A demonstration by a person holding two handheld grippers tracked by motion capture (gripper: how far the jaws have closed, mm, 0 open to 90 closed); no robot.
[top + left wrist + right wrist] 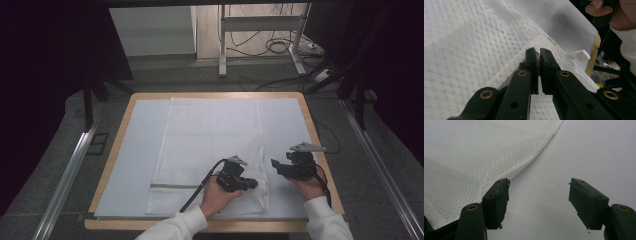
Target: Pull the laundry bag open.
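Two hand-held grippers at work over one white woven mesh cloth [207, 142], which lies flat on a pale grey mat [132, 165] covering a wooden-edged desk [315, 135].

Left hand-held gripper [252, 183]: jaws closed together on the cloth's edge. In the left gripper view the two black jaws meet with barely a slit between them, and a hemmed border of the weave runs in under their tips [537, 55]. The cloth spreads away ahead and to the left of this gripper; its near right corner sits just beside the jaws, slightly rumpled and lifted off the mat (seen in the high view as a small raised fold).

Right hand-held gripper [276, 167]: jaws wide apart, gripping nothing. In the right gripper view [539, 192] bare grey mat shows between the two jaws; the cloth's curved hem lies just beyond and beside the left jaw, close to it but whether touching, cannot tell. The cloth extends off to the left of this gripper.

Both grippers sit near each other at the cloth's near right corner, tips pointing toward one another, the cloth edge between them. A person's hand [220, 195] in a white sleeve holds the left gripper; another hand [310, 187] holds the right one. A small white tag [579, 55] lies at the cloth's border just past the left gripper's jaws.
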